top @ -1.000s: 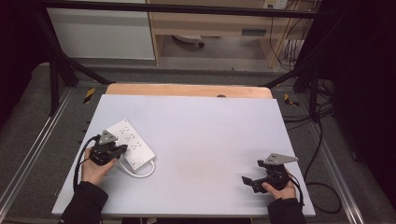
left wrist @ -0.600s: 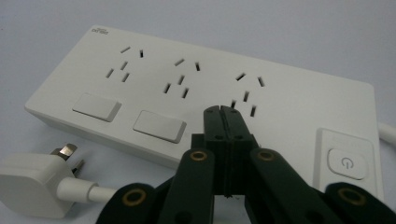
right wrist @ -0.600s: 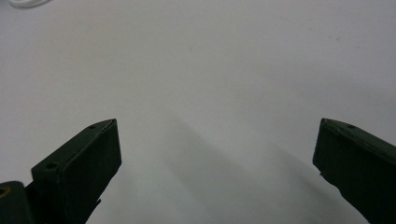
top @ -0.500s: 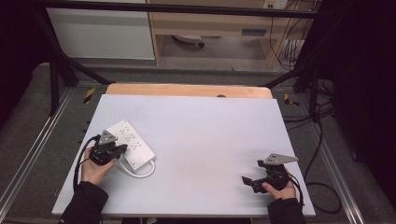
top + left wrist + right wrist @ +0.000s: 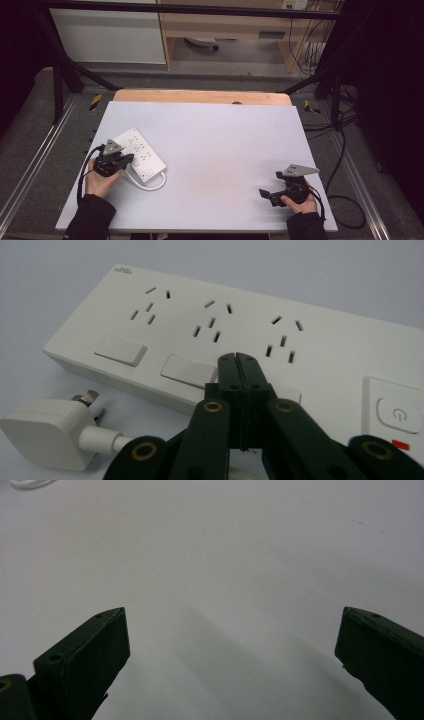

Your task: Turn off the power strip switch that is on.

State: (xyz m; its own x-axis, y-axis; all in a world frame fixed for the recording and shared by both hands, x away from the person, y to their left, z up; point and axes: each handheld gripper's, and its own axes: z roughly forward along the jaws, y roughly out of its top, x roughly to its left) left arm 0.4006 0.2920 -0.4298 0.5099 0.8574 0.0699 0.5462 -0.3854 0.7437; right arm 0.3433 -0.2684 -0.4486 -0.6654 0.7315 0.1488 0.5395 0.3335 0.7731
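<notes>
- Two grippers at the near edge of the table (image 5: 225,130): right gripper (image 5: 270,194) idle, jaws spread wide, nothing between them.
- Left gripper (image 5: 237,359) has jaws pressed together, empty; tips sit at the power strip (image 5: 240,320), seemingly on one of its rocker switches.
- Plug (image 5: 45,432) lies loose on the table just beside the strip, all sockets vacant.
- Judged: switch-pressing under way; plugging in, if wanted, not done.
- No containers here.
</notes>
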